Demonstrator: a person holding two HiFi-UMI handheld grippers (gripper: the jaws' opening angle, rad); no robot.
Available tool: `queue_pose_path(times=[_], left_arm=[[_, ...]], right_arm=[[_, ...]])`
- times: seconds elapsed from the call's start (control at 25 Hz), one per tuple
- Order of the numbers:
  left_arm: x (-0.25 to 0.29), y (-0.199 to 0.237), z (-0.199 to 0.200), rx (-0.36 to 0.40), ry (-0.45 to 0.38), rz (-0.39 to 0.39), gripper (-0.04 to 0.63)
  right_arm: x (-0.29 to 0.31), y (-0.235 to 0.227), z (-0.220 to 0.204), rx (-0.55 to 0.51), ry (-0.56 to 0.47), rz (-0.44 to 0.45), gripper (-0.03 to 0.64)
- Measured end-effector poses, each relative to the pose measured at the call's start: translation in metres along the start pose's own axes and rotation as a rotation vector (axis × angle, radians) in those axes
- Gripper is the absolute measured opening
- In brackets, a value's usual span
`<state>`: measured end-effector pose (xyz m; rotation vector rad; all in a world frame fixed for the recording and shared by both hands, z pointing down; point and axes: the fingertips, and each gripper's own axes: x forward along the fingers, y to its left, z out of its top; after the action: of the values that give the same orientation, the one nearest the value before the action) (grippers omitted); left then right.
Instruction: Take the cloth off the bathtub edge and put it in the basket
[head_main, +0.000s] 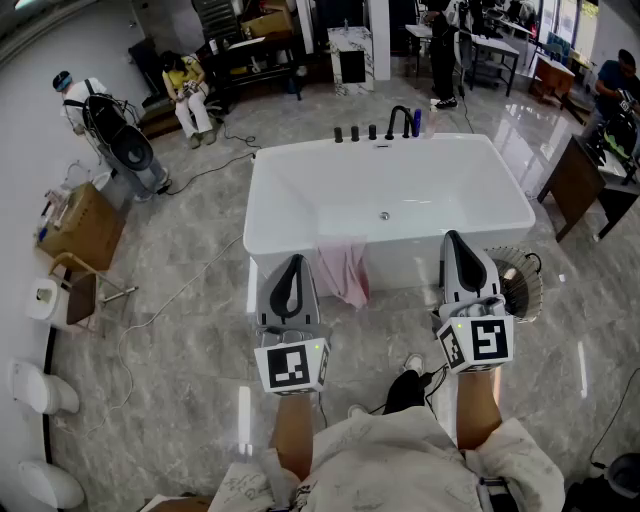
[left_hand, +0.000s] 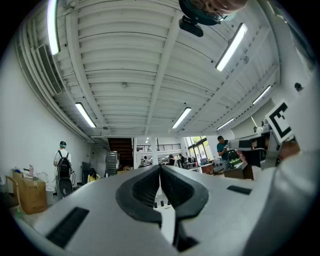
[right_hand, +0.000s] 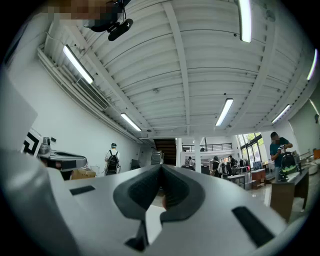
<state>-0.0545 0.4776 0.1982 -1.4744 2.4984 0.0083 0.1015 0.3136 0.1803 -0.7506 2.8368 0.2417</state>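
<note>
From the head view, a white rectangular bathtub (head_main: 300, 190) stands in the middle of the grey marble floor, with a black tap (head_main: 400, 122) at its far rim. A soft pink cloth (head_main: 343, 268) is draped over the near rim and hangs down the tub's outer side. It is not in the pale round openwork basket (head_main: 525, 290), which sits on the floor by the tub's near right corner, partly hidden behind the right gripper (head_main: 453, 240). The left gripper (head_main: 293, 262) hangs just left of the cloth without touching it. A brown cardboard box (head_main: 80, 225) stands well off to the left.

In the left gripper view, the left gripper (left_hand: 160, 167) has its grey jaws pressed together at the tips, with nothing between them. They point slightly upward at the ribbed white ceiling.

In the right gripper view, the right gripper (right_hand: 161, 166) looks the same, with its jaws meeting at the tips and nothing gripped. A person wearing a black backpack (right_hand: 113, 159) stands by the left wall.
</note>
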Motion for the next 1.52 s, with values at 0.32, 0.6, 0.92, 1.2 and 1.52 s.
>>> queue_pose_path(times=[0.32,0.6,0.92,1.2,1.52], left_arm=[[0.000,0.004,-0.004,-0.002,0.009,0.004,0.006],[-0.004,0.001,-0.020,-0.020,0.046,0.007,0.006],[0.008,-0.011,-0.054,-0.040,0.118,0.008,0.006],[0.049,-0.025,-0.067,-0.035,0.145,0.017,0.006],[0.121,-0.054,-0.070,-0.013,0.134,0.007,0.006]], right_arm=[[0.007,0.010,-0.006,0.005,0.011,0.024,-0.011],[0.004,0.010,-0.025,0.049,0.040,0.021,-0.012],[0.009,-0.002,-0.067,0.085,0.111,0.004,-0.012],[0.038,-0.035,-0.087,0.138,0.124,0.015,-0.012],[0.082,-0.102,-0.096,0.154,0.105,-0.008,-0.012]])
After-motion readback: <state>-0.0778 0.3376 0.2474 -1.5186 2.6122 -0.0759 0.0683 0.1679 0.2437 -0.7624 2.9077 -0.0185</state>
